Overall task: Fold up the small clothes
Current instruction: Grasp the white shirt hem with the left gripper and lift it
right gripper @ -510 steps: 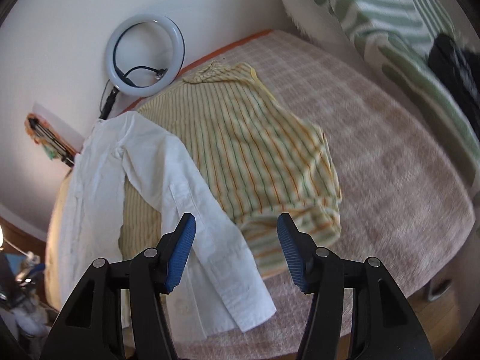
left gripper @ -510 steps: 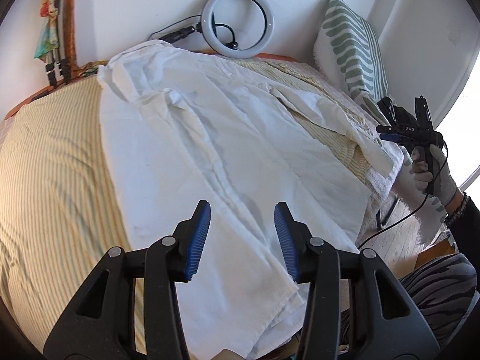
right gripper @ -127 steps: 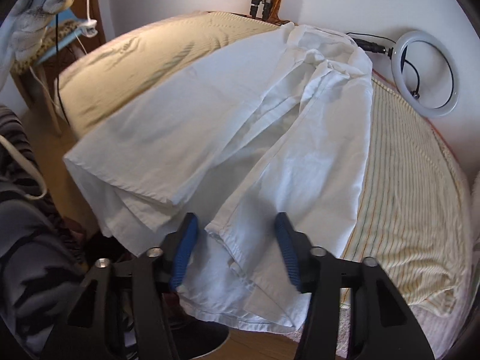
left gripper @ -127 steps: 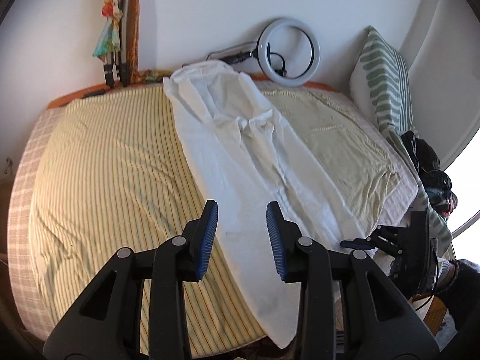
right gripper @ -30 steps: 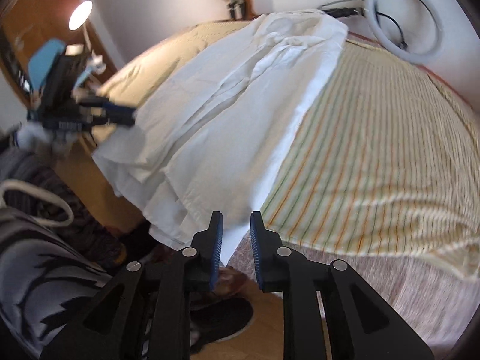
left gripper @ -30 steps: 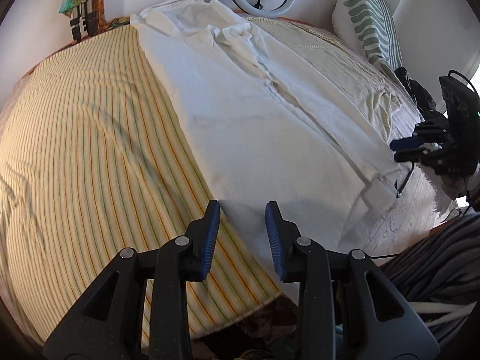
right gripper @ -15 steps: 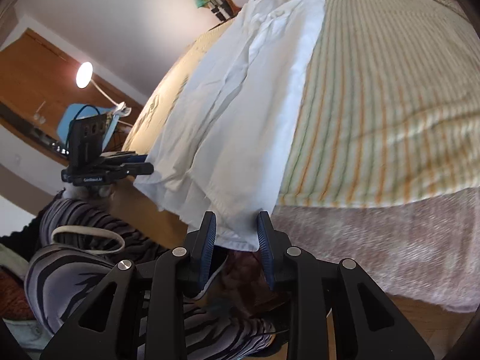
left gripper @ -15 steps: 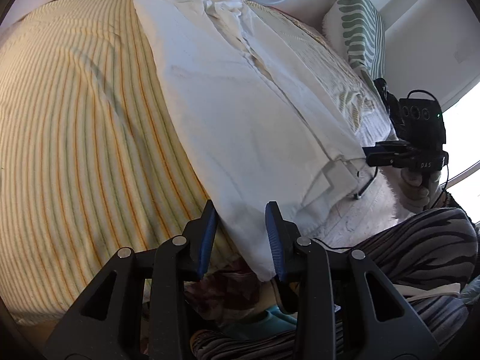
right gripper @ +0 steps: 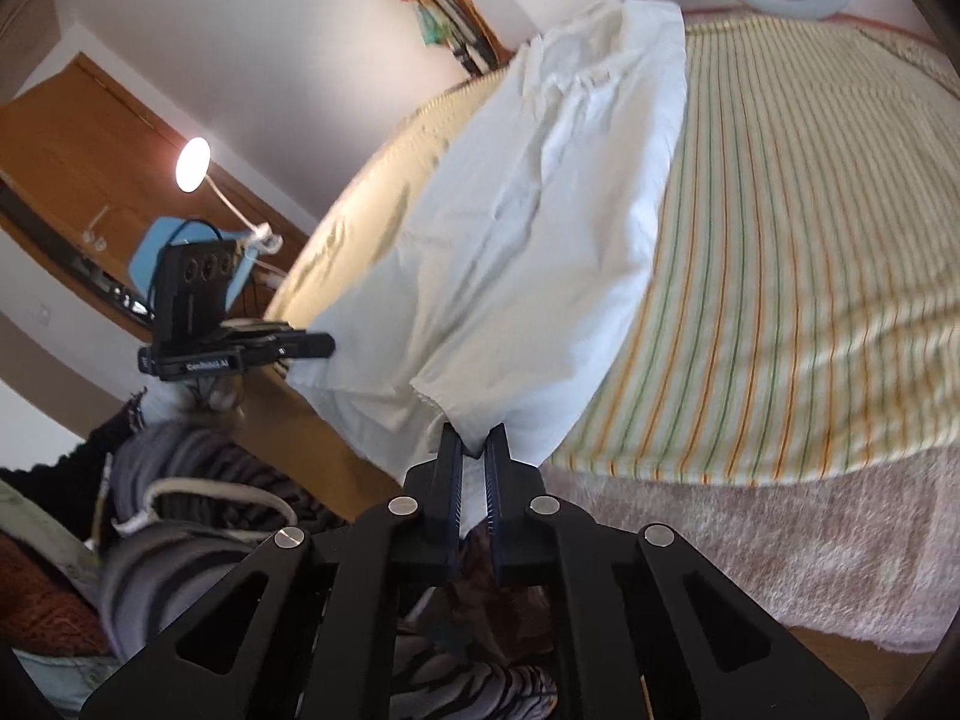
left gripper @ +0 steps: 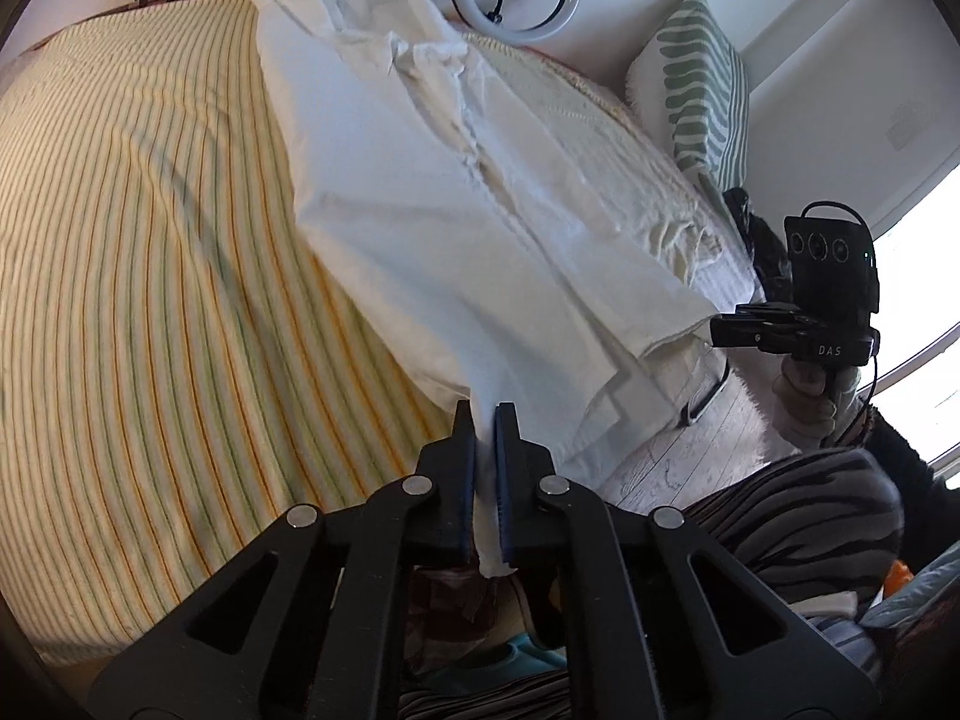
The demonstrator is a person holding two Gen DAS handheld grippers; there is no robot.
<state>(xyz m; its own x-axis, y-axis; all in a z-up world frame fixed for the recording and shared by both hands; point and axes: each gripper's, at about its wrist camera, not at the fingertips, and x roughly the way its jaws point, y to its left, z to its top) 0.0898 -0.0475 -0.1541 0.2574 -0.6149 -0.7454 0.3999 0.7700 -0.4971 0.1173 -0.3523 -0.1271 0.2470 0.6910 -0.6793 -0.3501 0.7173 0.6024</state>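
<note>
At the bed's (left gripper: pixel 150 252) near edge, my left tool (left gripper: pixel 485 414) and right tool (right gripper: pixel 473 437) each pinch the white shirt's (left gripper: pixel 432 192) hem; shallow bites could slip when lifted, undoing the folded sleeves.

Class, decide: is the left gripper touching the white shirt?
Touching. The left wrist view shows the left gripper closed on the white shirt's hem, cloth pinched between both pads.

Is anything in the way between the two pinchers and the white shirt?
No. The left gripper and the right gripper are each shut on the white shirt's bottom edge, with nothing else between them and the cloth.
</note>
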